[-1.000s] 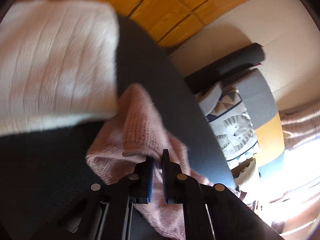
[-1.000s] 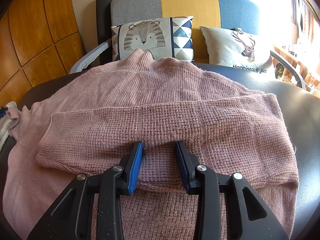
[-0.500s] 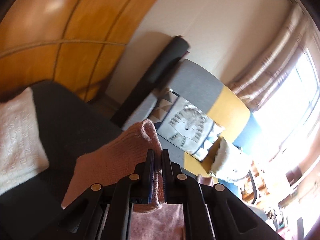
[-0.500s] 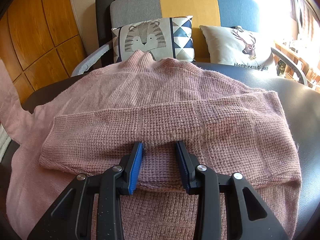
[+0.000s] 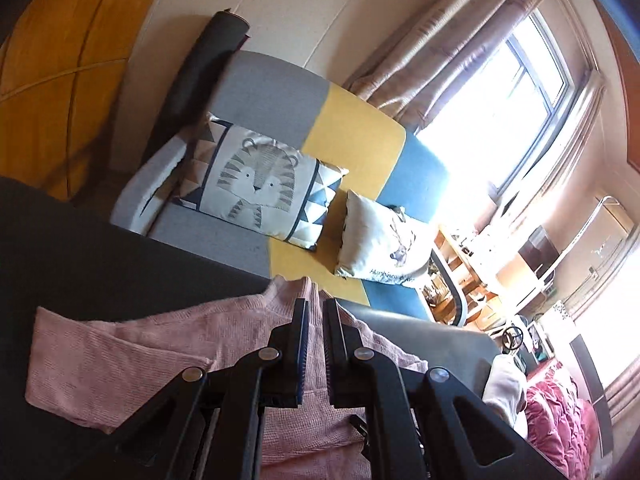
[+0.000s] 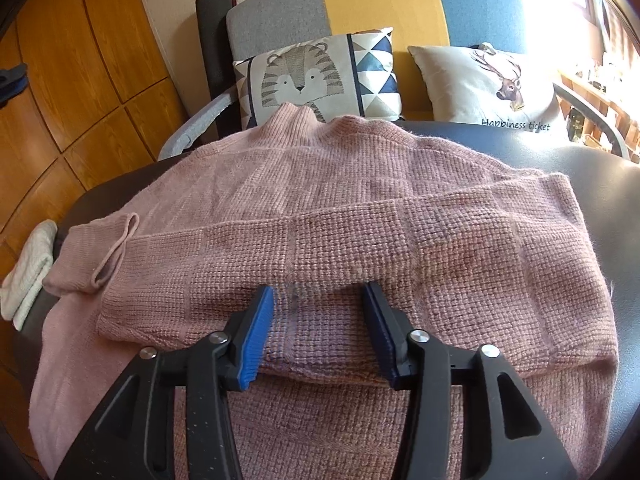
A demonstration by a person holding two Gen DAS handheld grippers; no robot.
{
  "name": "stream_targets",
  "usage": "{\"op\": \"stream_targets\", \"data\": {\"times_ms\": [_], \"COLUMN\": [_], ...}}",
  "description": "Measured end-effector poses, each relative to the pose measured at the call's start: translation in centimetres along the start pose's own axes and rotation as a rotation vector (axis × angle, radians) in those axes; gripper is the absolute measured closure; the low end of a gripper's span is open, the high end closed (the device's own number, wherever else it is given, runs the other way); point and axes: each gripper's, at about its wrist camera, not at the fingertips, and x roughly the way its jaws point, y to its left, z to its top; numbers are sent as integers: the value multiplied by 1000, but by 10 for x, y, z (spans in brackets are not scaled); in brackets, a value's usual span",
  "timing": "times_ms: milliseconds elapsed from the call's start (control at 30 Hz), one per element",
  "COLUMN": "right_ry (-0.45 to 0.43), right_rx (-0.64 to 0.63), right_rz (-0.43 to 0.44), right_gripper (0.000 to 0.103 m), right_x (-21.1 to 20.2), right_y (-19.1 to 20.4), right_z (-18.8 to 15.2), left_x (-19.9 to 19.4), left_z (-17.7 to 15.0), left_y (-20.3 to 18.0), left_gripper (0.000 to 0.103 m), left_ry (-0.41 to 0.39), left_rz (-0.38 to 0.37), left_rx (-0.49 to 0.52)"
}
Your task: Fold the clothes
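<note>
Your right gripper [image 6: 318, 304] sits low over the near edge of the dark tabletop [image 6: 600, 184], and its jaws are opening, blue pads spreading off the folded band of the pink sweater [image 6: 340, 208] that lies between them. That sweater is spread across the table, collar toward the far edge by the tiger cushion [image 6: 312, 76], one sleeve doubled across its middle. A folded white garment [image 6: 30, 268] rests at the left edge. Your left gripper [image 5: 314, 312] is up, tilted, jaws pressed together with pink knit showing in the slit; whether it's pinched, you can't tell from here.
</note>
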Motion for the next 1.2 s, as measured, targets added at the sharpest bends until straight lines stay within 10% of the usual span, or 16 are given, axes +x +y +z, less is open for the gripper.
{"op": "stream_targets", "data": {"times_ms": [167, 267, 367, 500, 933, 1033, 1200], "right_ry": [-42, -31, 86, 238, 315, 318, 271], "right_rx": [15, 96, 93, 127, 47, -4, -7], "right_rz": [69, 312, 493, 604, 339, 300, 317], "right_gripper": [40, 49, 69, 69, 61, 93, 95], "right_x": [-20, -30, -10, 33, 100, 104, 94], "right_y": [15, 37, 78, 120, 188, 201, 205], "right_z": [8, 16, 23, 28, 34, 36, 41], "left_x": [18, 18, 11, 1, 1, 0, -1], "left_z": [-41, -69, -104, -147, -176, -180, -184], "left_y": [25, 68, 108, 131, 153, 160, 169], "left_gripper": [96, 88, 88, 87, 87, 87, 87], "left_ry": [63, 64, 35, -4, -14, -27, -44], "left_rz": [59, 118, 191, 278, 334, 294, 242], "left_rx": [-63, -169, -268, -280, -231, -263, -308]}}
